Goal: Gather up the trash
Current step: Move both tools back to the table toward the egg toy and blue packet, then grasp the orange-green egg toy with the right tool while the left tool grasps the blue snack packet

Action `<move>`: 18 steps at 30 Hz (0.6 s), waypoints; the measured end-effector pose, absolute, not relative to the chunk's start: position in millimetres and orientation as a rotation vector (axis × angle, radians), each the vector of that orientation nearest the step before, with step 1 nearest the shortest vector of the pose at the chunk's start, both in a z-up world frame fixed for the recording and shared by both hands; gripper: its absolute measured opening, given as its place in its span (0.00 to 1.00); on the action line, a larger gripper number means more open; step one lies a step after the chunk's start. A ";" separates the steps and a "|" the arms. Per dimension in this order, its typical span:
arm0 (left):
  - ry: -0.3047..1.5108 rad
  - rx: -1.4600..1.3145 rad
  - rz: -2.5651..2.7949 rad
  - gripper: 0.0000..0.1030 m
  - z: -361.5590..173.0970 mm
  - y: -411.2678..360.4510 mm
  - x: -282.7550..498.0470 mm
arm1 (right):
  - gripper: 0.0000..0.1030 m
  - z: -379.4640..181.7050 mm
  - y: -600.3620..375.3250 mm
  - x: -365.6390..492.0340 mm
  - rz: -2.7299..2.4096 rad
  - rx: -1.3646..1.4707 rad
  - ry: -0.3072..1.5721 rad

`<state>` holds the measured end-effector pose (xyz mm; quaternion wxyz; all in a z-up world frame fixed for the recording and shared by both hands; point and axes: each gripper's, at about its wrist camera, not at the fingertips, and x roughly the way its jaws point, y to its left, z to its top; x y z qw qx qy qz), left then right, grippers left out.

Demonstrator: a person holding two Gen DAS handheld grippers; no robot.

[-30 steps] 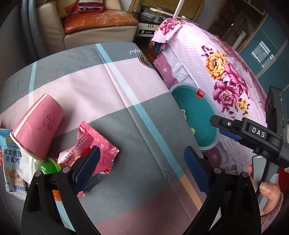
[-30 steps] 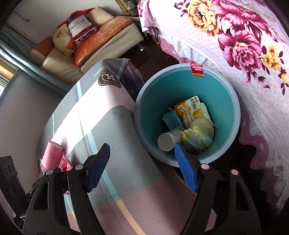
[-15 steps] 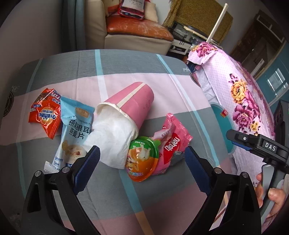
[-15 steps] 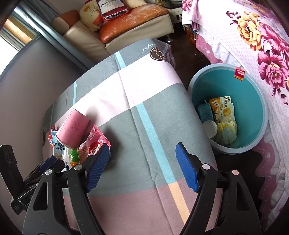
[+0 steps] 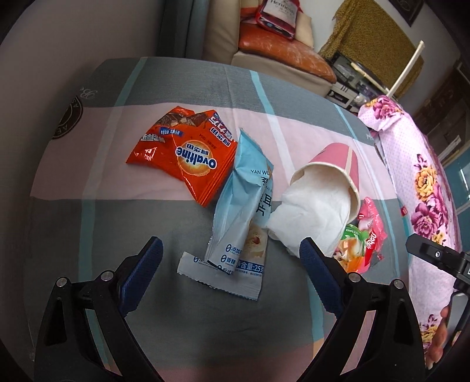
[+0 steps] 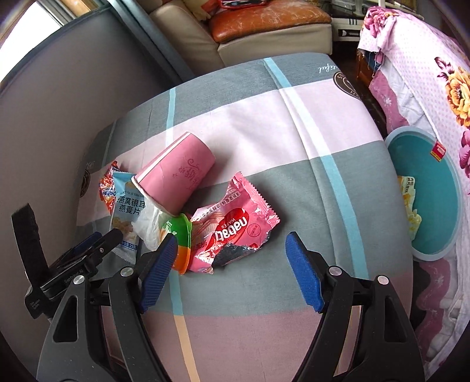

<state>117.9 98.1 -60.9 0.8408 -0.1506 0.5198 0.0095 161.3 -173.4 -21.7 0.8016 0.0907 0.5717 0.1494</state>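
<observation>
Your left tongs (image 5: 230,258) stand wide open and hold nothing; the lower end of the light blue oat packet (image 5: 241,226) lies between their blue pads, with a gap on each side. Your right tongs (image 6: 232,258) are also open and empty, and they hang over the checked cloth of the surface (image 6: 293,141). The torn pink wafer wrapper (image 6: 235,232) lies just in front of them, nearer to the left pad. Beside that wrapper is a small green and orange jelly cup (image 6: 180,238), partly hidden by the pad.

A little farther, the pink paper cup (image 5: 337,167) lies on its side with a white tissue (image 5: 311,211) coming out of its mouth; the tissue touches the blue packet. Behind the packet you see the orange Ovaltine wrapper (image 5: 188,150), and its edge goes under the packet.

At the right, past the edge of the surface, stands the teal bin (image 6: 434,164), beside the flowered bed cover (image 6: 426,73). Some wrappers are already inside. At the far end is a sofa (image 6: 264,26).
</observation>
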 end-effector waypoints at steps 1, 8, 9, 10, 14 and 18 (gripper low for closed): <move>1.105 -0.313 0.020 0.91 -64.2 98.4 118.1 | 0.70 -22.7 -171.3 161.7 0.318 0.193 1.230; 1.123 -0.279 0.018 0.91 -79.7 99.6 123.7 | 0.70 -28.4 -150.1 165.0 0.332 0.173 1.252; 1.116 -0.266 0.020 0.91 -79.4 98.7 124.7 | 0.70 -28.6 -146.4 165.2 0.336 0.169 1.253; 1.115 -0.256 0.017 0.91 -79.6 97.5 126.2 | 0.70 -28.9 -142.9 165.8 0.339 0.168 1.253; 1.097 -0.245 0.004 0.91 -80.1 93.9 131.0 | 0.70 -29.2 -132.2 166.2 0.347 0.158 1.253; 1.076 -0.237 0.000 0.85 -79.7 91.8 130.5 | 0.70 -27.5 -124.5 166.0 0.352 0.146 1.243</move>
